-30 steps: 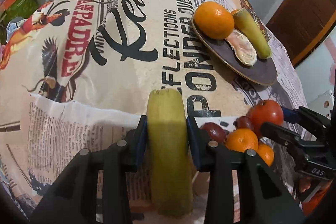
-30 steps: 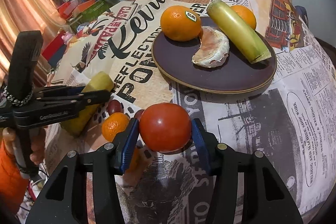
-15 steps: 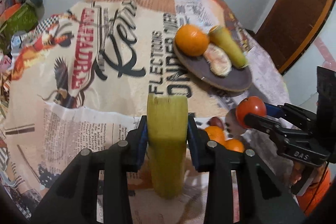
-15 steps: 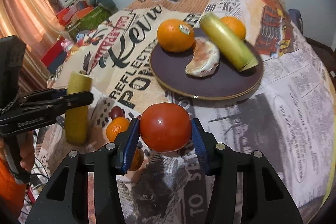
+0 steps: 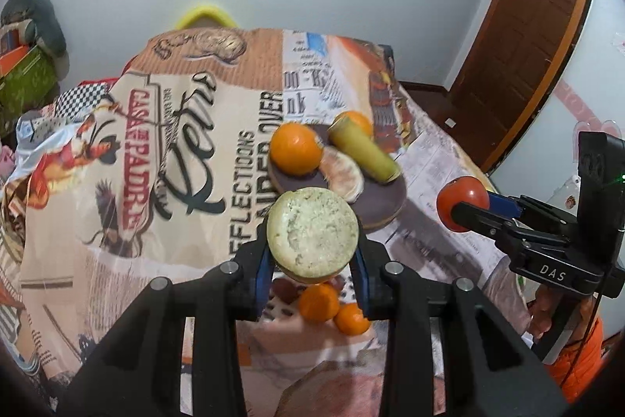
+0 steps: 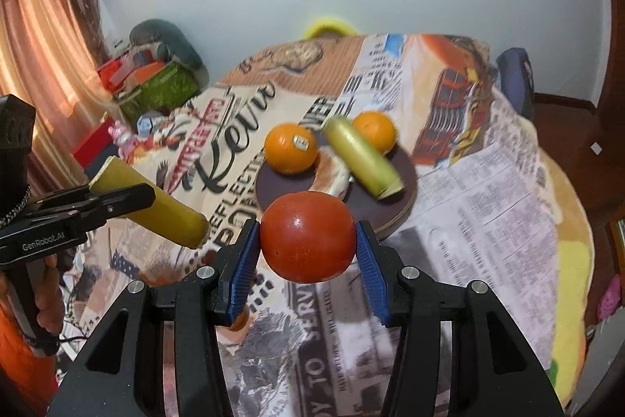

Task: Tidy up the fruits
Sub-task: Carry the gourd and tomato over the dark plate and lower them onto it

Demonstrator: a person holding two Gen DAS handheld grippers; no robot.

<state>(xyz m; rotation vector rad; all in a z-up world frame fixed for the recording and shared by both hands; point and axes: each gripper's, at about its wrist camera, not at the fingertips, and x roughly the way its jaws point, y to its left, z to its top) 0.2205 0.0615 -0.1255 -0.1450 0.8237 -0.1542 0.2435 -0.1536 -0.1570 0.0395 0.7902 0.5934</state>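
Your left gripper pinches a cut banana piece, your right gripper a tomato, both aloft short of the brown plate. Next, lower each onto bare plate.

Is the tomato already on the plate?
No, the right tongs hold the tomato in the air, short of the plate.

Both fruits are up off the table now

The left gripper lifted and tipped the banana piece end-on; the right gripper raised the tomato.
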